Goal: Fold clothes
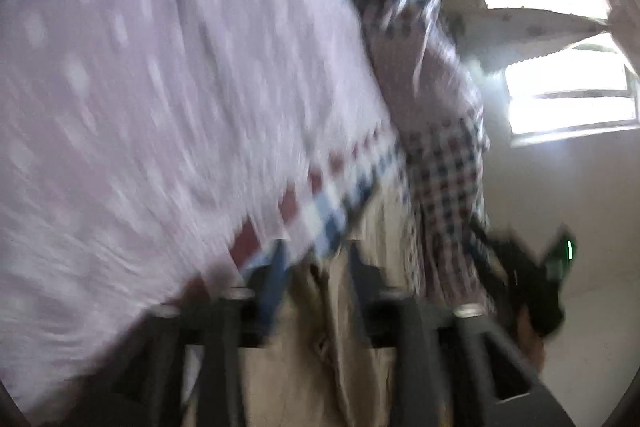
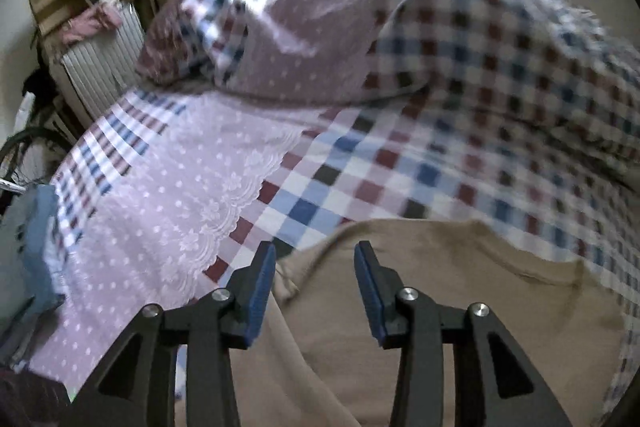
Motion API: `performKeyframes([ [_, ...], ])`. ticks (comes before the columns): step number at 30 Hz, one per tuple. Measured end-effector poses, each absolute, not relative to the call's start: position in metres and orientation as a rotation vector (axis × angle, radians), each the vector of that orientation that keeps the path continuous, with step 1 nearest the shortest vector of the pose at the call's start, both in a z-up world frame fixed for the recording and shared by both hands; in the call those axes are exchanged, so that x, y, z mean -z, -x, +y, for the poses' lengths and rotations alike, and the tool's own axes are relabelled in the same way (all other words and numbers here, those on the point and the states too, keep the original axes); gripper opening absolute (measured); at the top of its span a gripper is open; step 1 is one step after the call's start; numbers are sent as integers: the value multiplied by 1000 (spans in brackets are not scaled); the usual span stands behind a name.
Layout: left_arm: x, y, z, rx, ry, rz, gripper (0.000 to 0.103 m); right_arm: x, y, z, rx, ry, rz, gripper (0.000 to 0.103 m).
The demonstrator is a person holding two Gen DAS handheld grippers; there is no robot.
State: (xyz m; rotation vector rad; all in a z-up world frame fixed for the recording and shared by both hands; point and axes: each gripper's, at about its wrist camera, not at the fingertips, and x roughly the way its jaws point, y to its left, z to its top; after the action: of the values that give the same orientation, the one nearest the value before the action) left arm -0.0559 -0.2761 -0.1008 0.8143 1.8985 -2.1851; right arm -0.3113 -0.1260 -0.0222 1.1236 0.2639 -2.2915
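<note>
Beige garment (image 2: 400, 327) lies spread on the bed's checked cover (image 2: 360, 171), directly under and ahead of my right gripper (image 2: 315, 291). Right jaws stand wide apart with cloth visible between them, nothing pinched. A curved edge of the garment runs just past the fingertips; a small rumpled fold sits beside the left blue pad (image 2: 260, 291).

Left wrist view is heavily motion-blurred. My left gripper (image 1: 316, 279) appears to have its jaws parted over the same beige cloth (image 1: 340, 327), but I can't tell for sure whether any fabric is caught.

Handling judgement: soft, limp, light knit; no stiffness, so it will sag and drape from any single hold and drag on the cover. Not fragile. Best hold is at an edge or corner, pinching a single layer, one gripper to each side so the span stays taut. Lilac lace-edged sheet (image 2: 160, 211) lies near on the left; I must avoid snagging it.
</note>
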Motion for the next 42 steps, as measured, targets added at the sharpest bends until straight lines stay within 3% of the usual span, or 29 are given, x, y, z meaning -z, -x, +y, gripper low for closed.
performKeyframes([
  [1, 98, 57, -276, 2202, -826, 1882, 66, 12, 302, -111, 2297, -1103, 254, 46],
  [2, 96, 59, -276, 2219, -838, 1866, 73, 2, 292, -96, 2302, -1081, 245, 47],
  [11, 74, 71, -274, 2367, -946, 1711, 73, -17, 214, 81, 2392, -1130, 200, 52],
  [17, 80, 80, -268, 2379, -1006, 1652, 72, 4, 175, 173, 2439, -1249, 143, 52],
  [19, 83, 81, -267, 2373, -1016, 1641, 67, 13, 164, 194, 2438, -1293, 126, 52],
  [21, 86, 83, -267, 2356, -1036, 1602, 56, 25, 157, 211, 2434, -1344, 124, 51],
  [23, 90, 84, -267, 2340, -1055, 1565, 34, 37, 153, 227, 2431, -1400, 124, 51],
  [25, 93, 83, -268, 2337, -1056, 1544, 23, 48, 148, 236, 2426, -1439, 135, 51],
  [29, 98, 81, -269, 2332, -1057, 1503, 13, 60, 137, 241, 2411, -1465, 188, 51],
  [34, 104, 82, -270, 2320, -1047, 1526, 12, 75, 124, 247, 2390, -1497, 255, 51],
  [35, 105, 82, -270, 2319, -1044, 1529, 12, 78, 121, 248, 2386, -1503, 269, 49],
  [37, 105, 82, -270, 2318, -1039, 1530, 12, 85, 115, 251, 2377, -1516, 295, 24],
  [38, 105, 82, -270, 2318, -1036, 1529, 12, 88, 113, 252, 2373, -1522, 309, 0],
  [42, 107, 81, -270, 2315, -1031, 1532, 12, 90, 93, 252, 2356, -1494, 381, 1],
])
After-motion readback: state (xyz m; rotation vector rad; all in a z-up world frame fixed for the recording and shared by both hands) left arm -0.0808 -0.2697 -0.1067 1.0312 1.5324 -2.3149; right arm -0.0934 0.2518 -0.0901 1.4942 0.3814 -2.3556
